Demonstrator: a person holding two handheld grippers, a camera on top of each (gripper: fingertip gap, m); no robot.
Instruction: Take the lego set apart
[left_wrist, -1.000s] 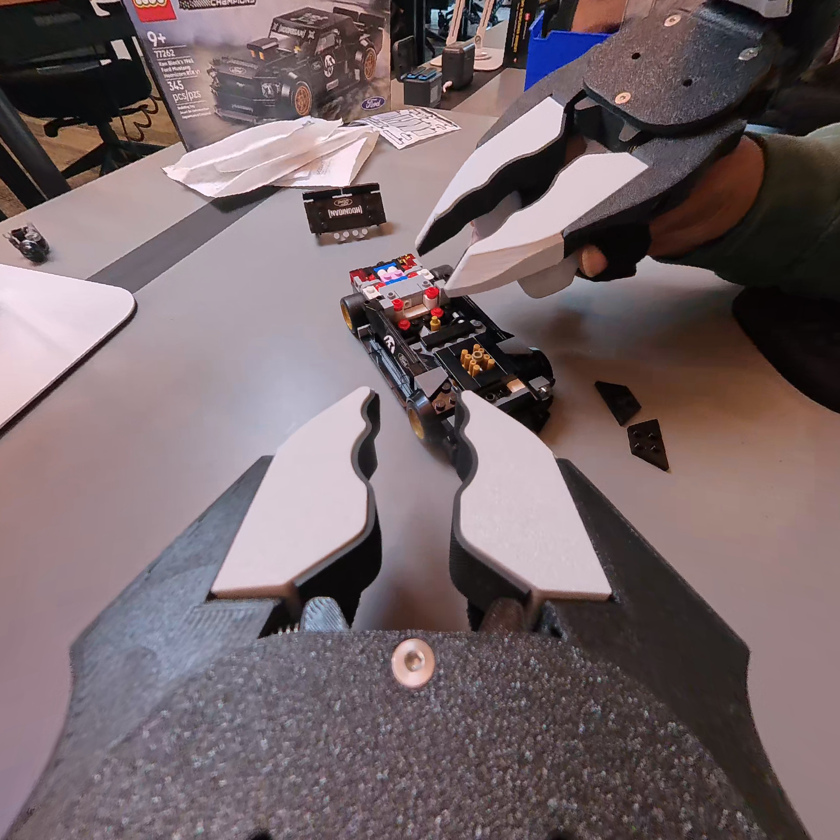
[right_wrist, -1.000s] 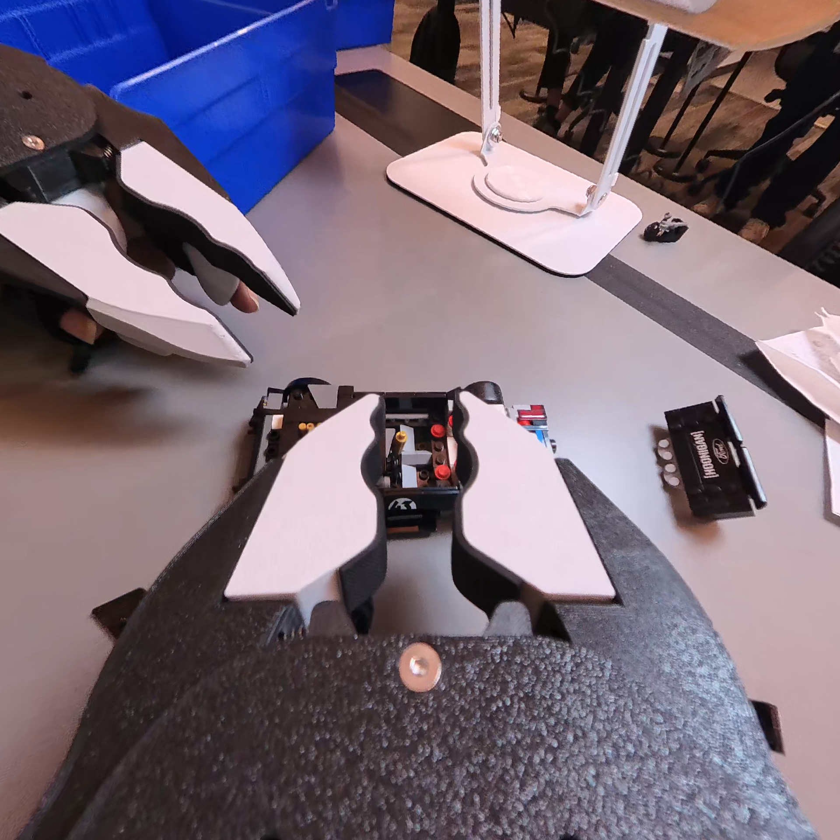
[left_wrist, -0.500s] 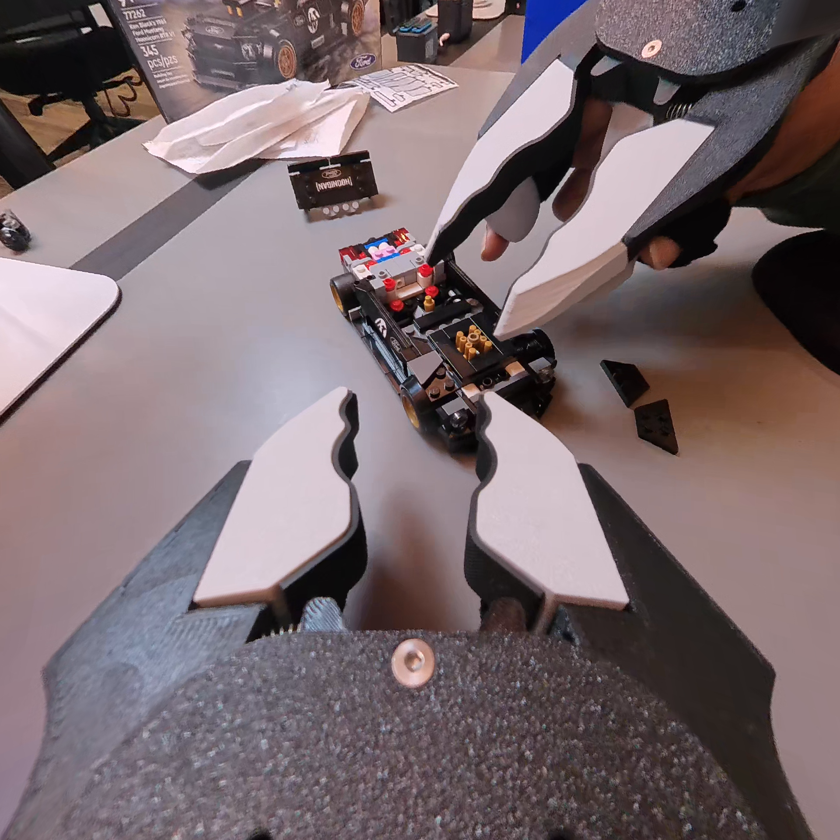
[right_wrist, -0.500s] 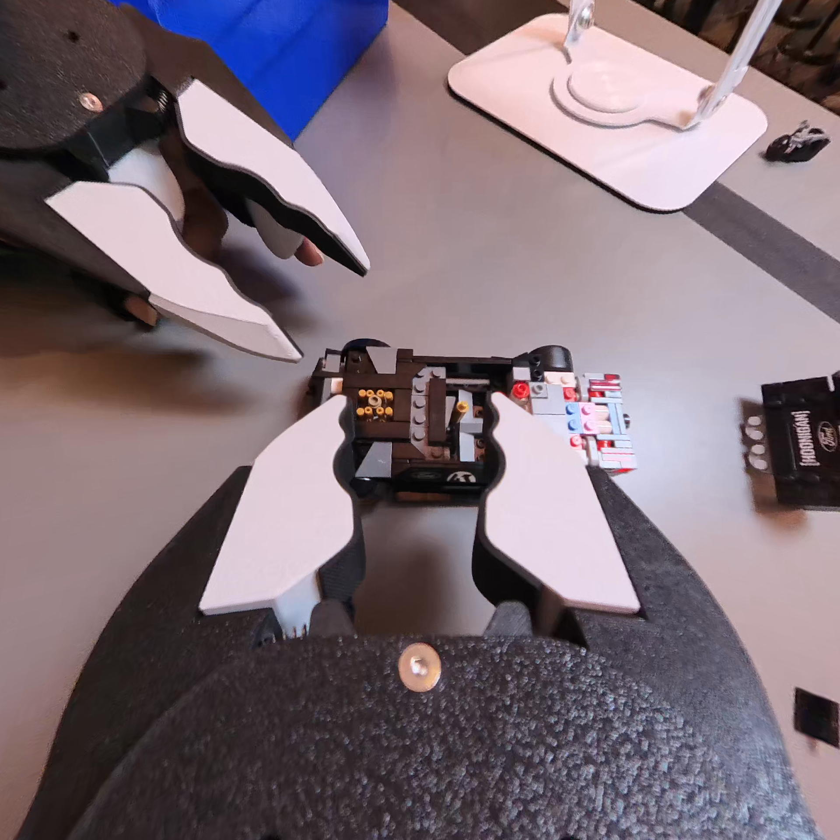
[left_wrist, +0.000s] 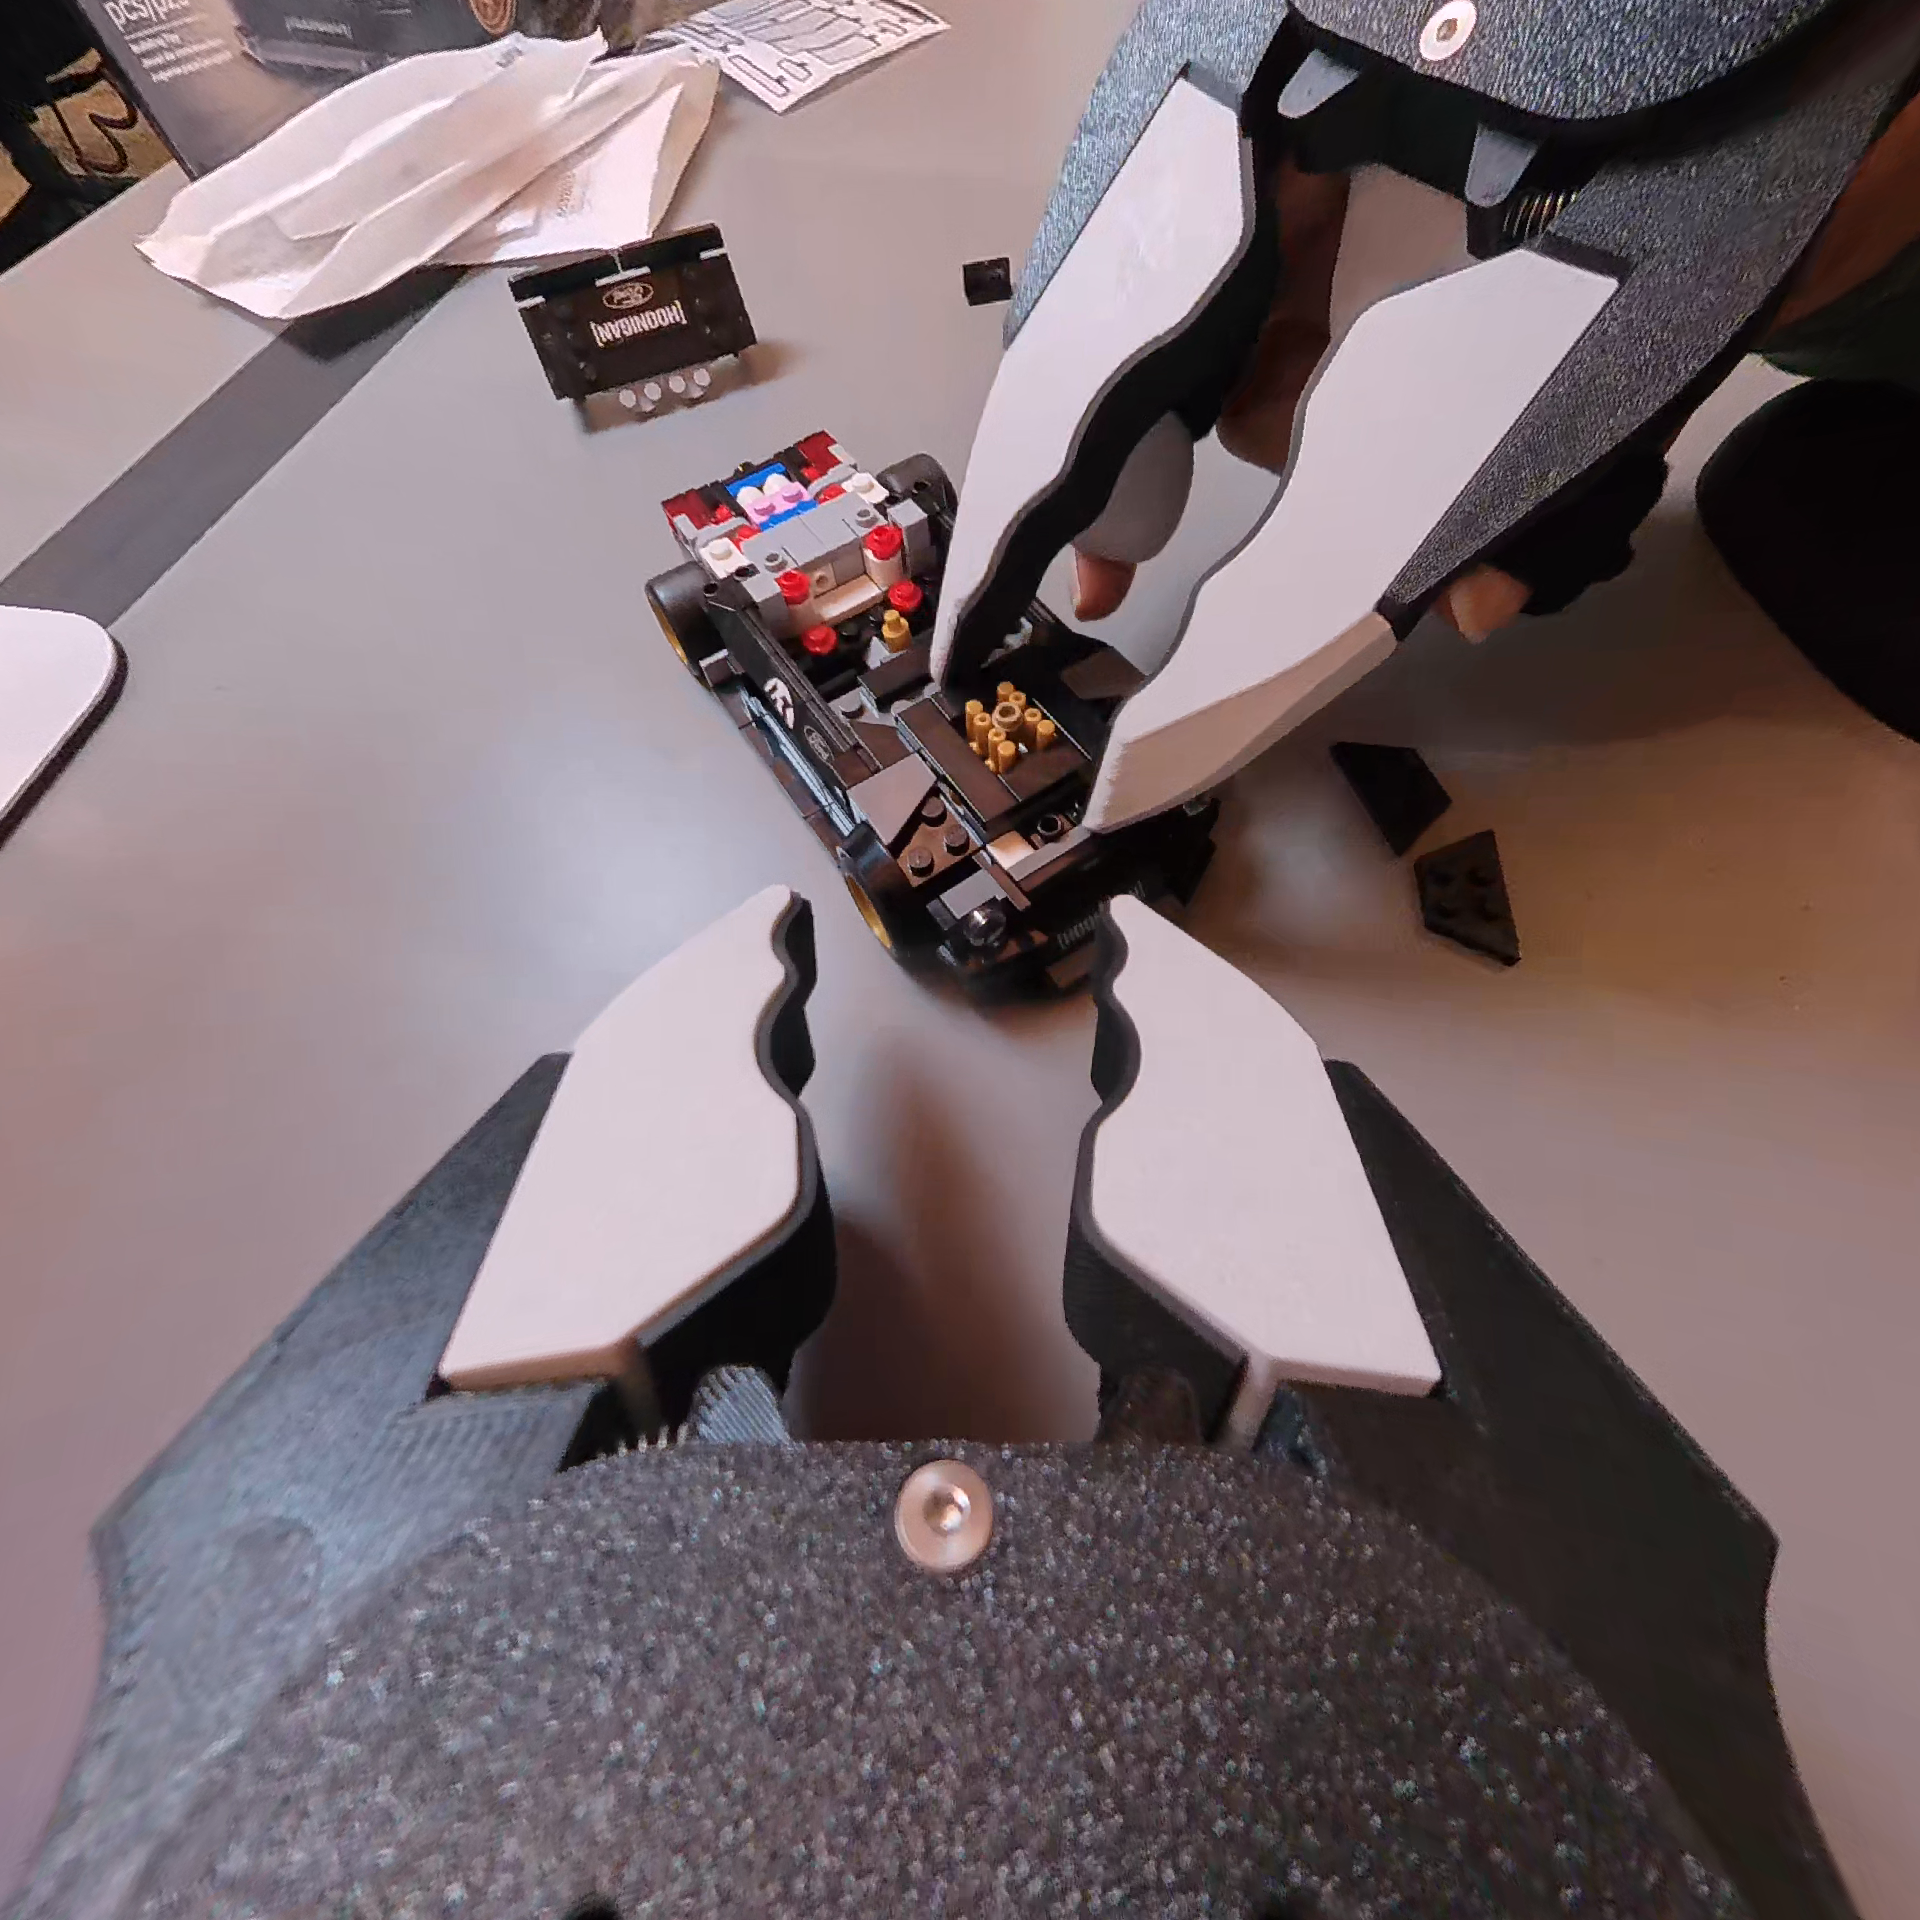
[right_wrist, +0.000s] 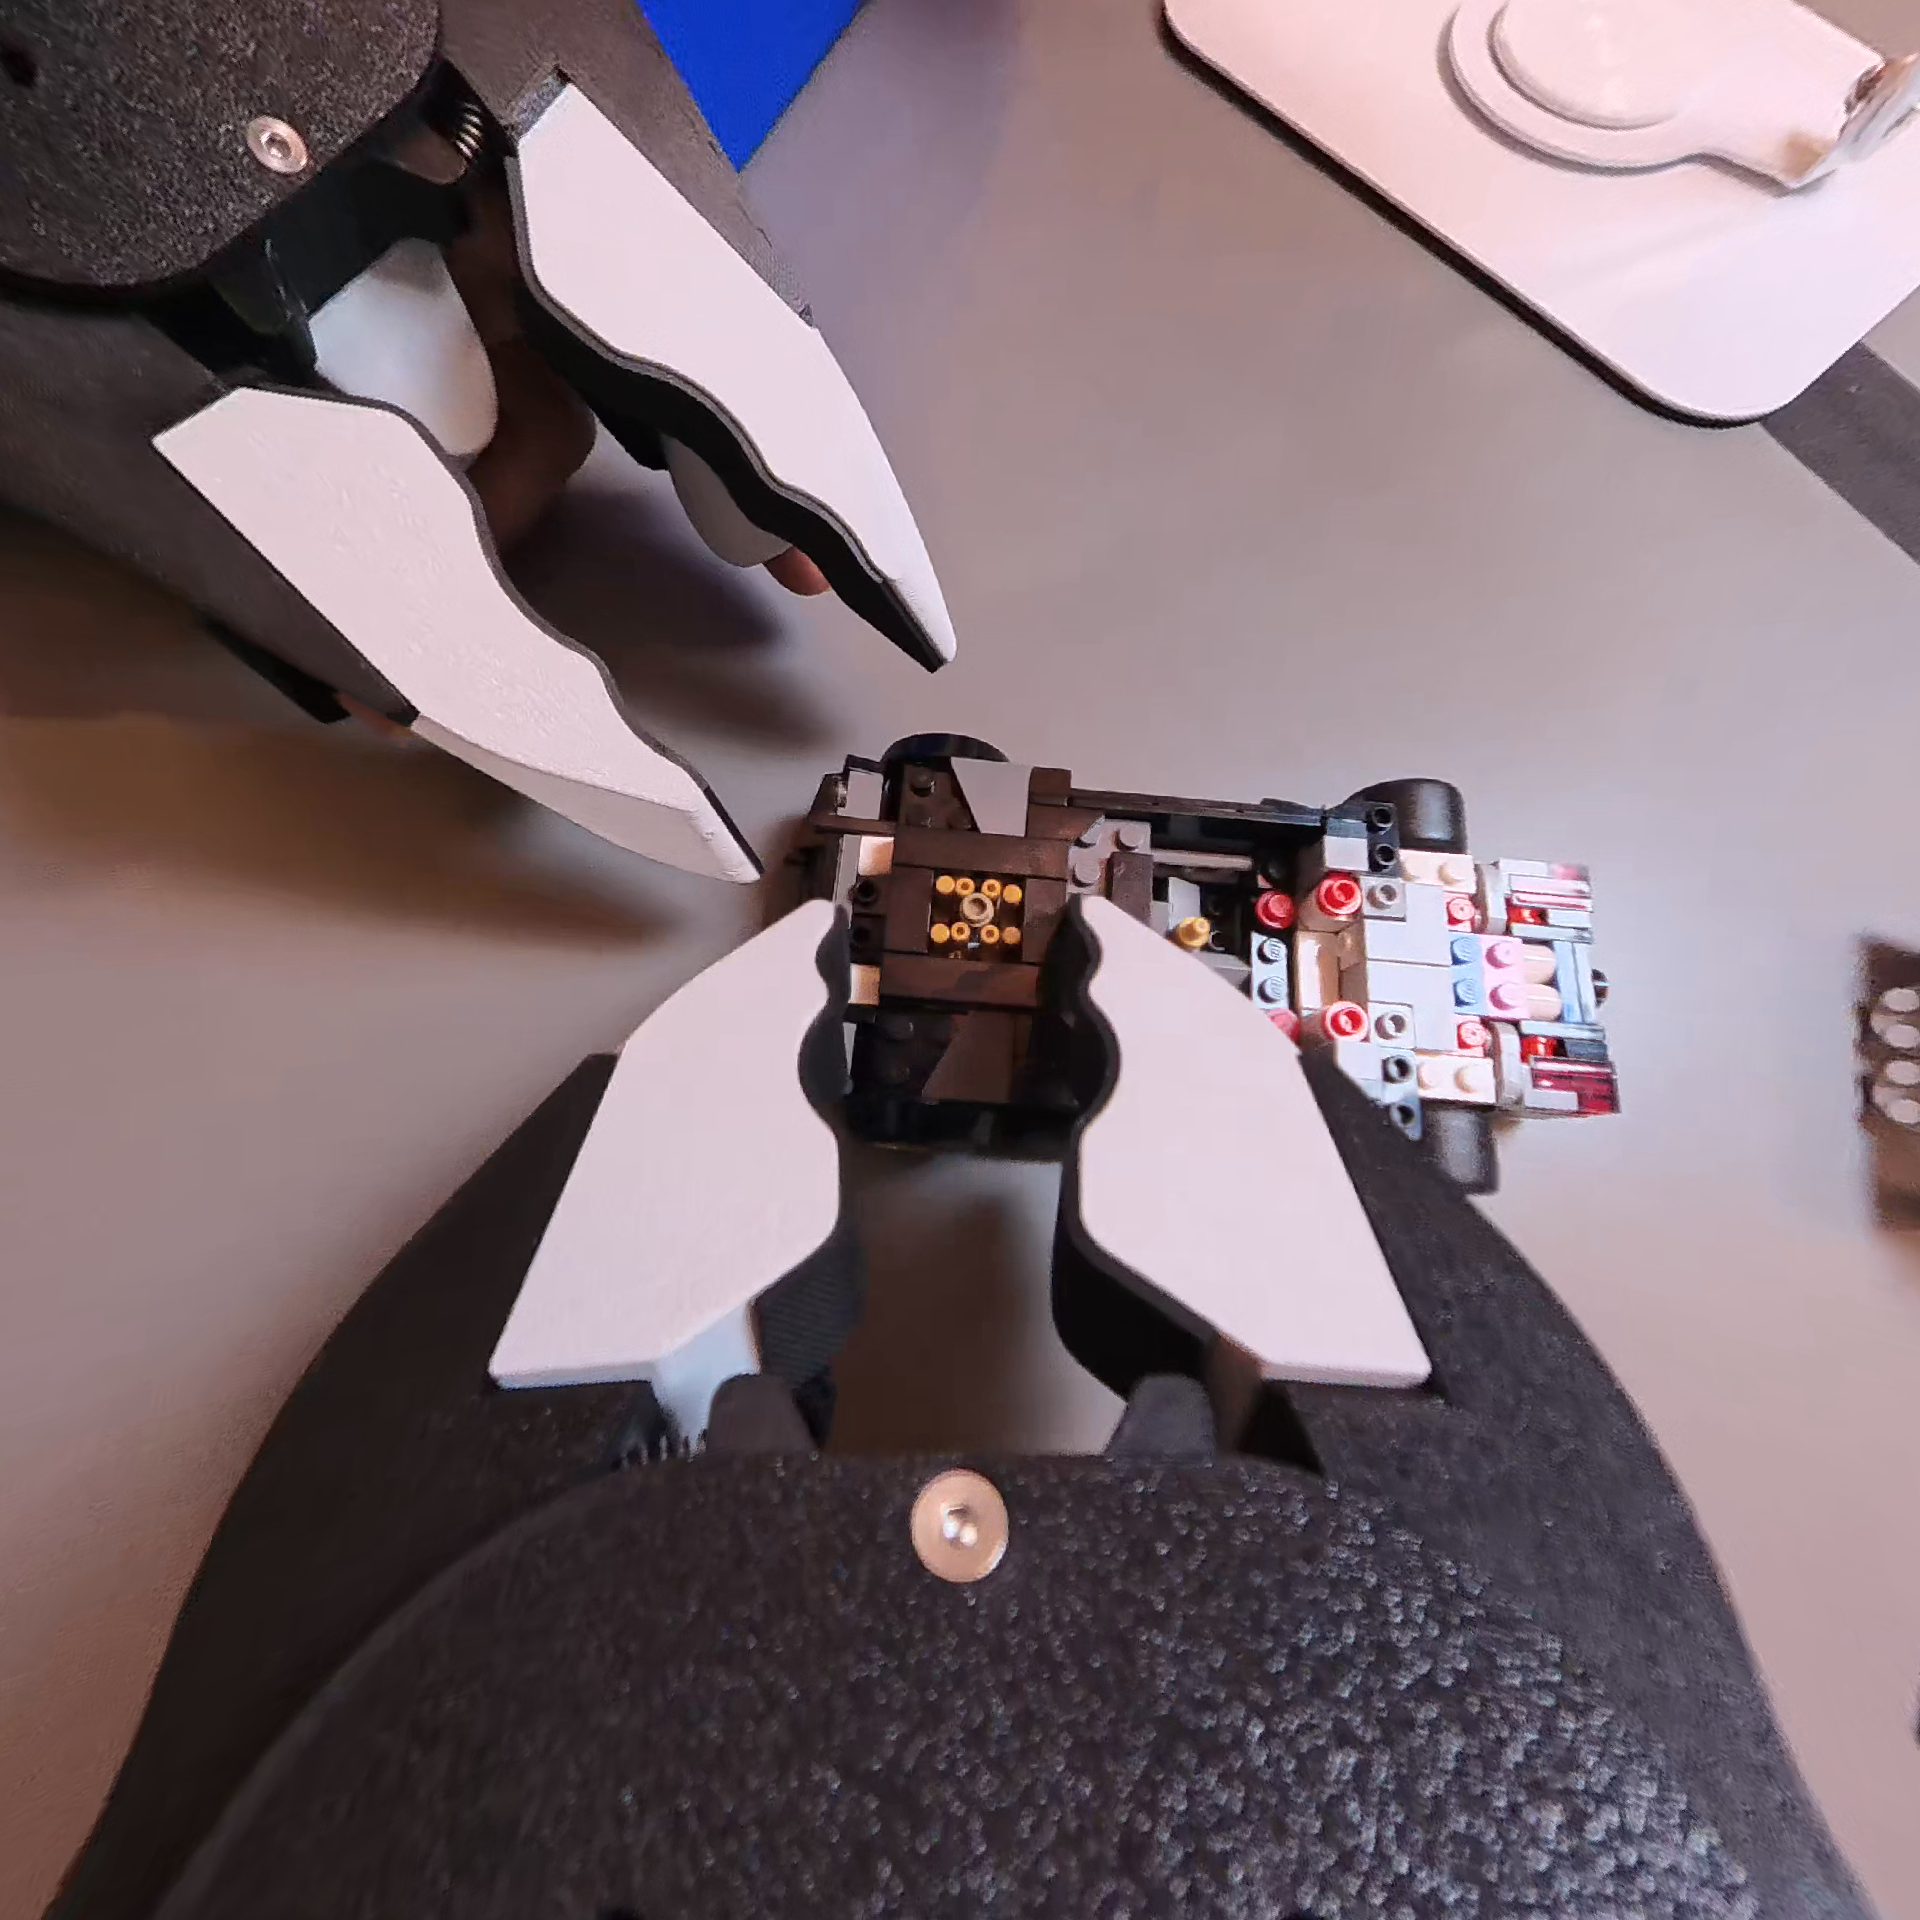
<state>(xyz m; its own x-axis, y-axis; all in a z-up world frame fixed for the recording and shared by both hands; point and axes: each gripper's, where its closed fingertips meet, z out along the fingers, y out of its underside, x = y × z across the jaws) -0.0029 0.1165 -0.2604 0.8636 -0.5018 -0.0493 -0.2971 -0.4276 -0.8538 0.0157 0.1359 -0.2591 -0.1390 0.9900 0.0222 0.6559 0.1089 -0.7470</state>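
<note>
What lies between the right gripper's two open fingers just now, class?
In the right wrist view, the right gripper straddles the front of the lego car: the black block with gold studs sits between its fingers, not yet clamped.

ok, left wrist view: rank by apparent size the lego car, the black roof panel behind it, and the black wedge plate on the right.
1. lego car
2. black roof panel, though it lies farther from the camera, so its true size is less sure
3. black wedge plate
</note>
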